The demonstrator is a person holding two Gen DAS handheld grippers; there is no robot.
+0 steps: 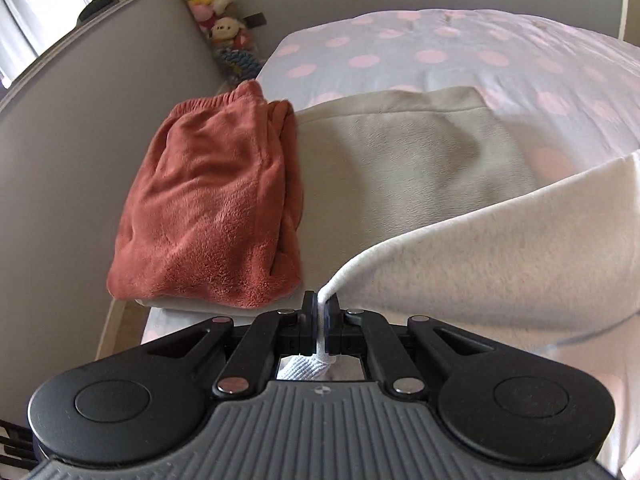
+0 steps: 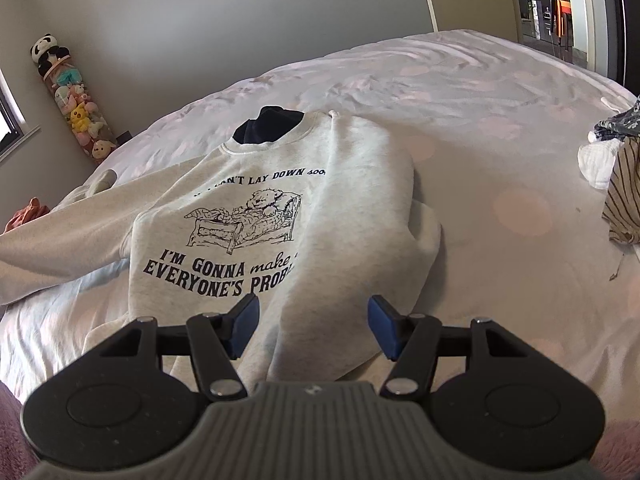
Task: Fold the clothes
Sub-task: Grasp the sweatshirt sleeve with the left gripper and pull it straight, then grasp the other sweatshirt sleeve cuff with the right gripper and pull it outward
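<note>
Pale grey printed sweatshirt (image 2: 248, 216), one sleeve (image 1: 500, 248) folded across.

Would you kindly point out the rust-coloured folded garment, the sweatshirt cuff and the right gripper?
Rust-coloured folded garment (image 1: 208, 200), left wrist view, middle of its top face.
Sweatshirt cuff (image 1: 320, 312), left wrist view, ribbed edge pinched between the pads.
Right gripper (image 2: 313, 326), right wrist view, midway between its open fingertips.

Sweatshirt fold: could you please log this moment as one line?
left gripper: shut on sweatshirt sleeve cuff | right gripper: open, empty, above sweatshirt | one sleeve folded across the front | rust fleece: already folded
</note>
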